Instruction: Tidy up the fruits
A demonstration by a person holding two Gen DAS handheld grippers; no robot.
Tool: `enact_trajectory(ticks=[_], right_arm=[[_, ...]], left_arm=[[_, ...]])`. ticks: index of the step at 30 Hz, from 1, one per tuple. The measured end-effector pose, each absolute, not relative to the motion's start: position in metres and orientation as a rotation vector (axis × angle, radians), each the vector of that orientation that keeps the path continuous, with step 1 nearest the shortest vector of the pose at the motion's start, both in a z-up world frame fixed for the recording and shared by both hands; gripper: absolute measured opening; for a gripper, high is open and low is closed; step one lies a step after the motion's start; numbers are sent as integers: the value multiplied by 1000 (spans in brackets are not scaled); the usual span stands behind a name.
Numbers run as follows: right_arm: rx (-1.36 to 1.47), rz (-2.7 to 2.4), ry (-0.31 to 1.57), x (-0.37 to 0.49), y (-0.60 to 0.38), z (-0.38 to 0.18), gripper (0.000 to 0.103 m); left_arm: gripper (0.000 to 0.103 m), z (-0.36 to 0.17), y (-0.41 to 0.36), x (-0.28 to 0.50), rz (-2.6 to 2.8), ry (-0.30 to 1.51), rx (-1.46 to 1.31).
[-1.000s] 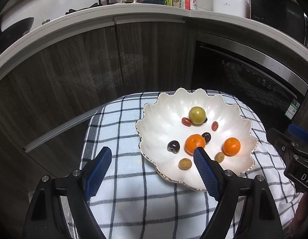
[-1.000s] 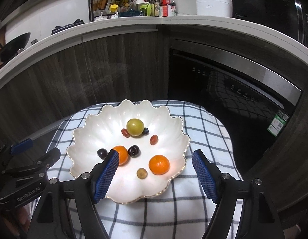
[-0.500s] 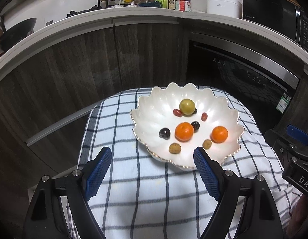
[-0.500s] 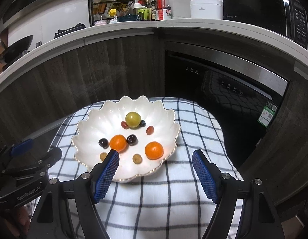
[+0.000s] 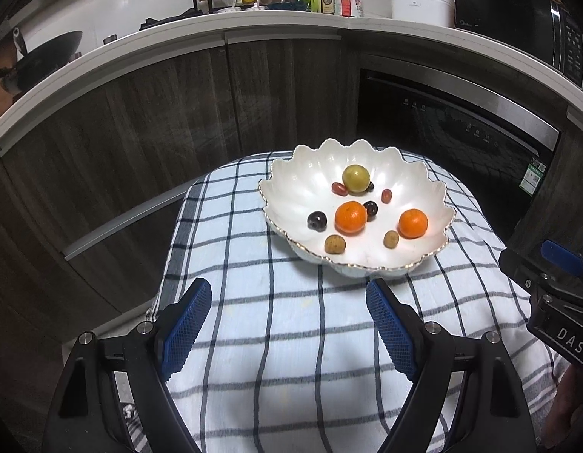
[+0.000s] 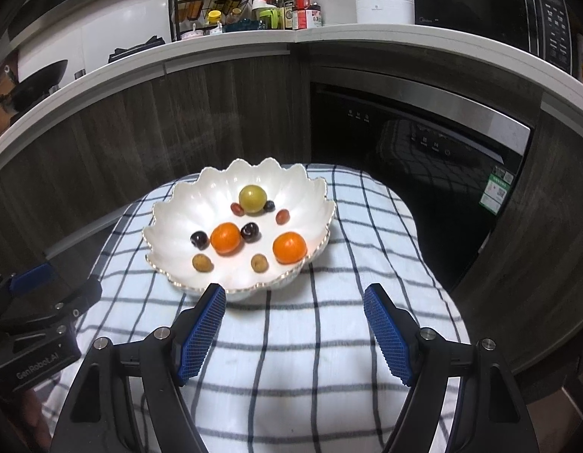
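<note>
Hovering over checked cloth [image 5: 291,339]: left gripper [image 5: 287,296] and right gripper [image 6: 295,300] fingers wide apart, empty.

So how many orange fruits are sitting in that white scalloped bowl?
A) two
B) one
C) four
A: two orange fruits lie in the white bowl, one near the middle and one toward its right side, among smaller dark, brown and reddish fruits.

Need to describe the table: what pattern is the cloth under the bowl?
White cloth with dark checked lines; left wrist view.
</note>
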State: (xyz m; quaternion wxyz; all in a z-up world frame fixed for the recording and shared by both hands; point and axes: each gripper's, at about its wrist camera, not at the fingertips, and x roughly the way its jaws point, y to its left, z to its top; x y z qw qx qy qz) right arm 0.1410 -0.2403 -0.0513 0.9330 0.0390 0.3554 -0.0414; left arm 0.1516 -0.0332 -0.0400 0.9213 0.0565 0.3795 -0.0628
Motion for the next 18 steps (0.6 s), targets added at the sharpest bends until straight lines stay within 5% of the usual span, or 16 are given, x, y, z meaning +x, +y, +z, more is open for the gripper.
enact_trajectory(ticks=[18], right_arm=[[98, -129, 720, 89, -247, -58, 77]], left_arm=[[84, -55, -25, 89, -104, 808, 126]])
